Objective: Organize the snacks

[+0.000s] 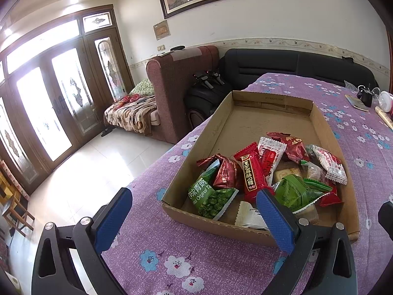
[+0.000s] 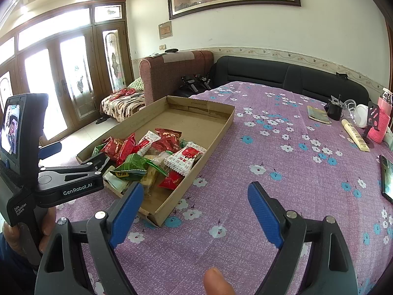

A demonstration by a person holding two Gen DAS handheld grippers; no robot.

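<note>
Many snack packets (image 1: 265, 177) in cardboard tray (image 1: 221, 132)

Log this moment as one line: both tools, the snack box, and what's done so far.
left tool: open, empty, by box | right tool: open, empty, over tablecloth | cardboard box: snack packets piled at near end | sorting: not started

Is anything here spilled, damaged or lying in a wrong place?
Nothing is spilled: all snack packets lie inside the cardboard tray, heaped loosely at its near end while the far end is bare. One oddity: the tray's near corner looks split open and bent.
</note>
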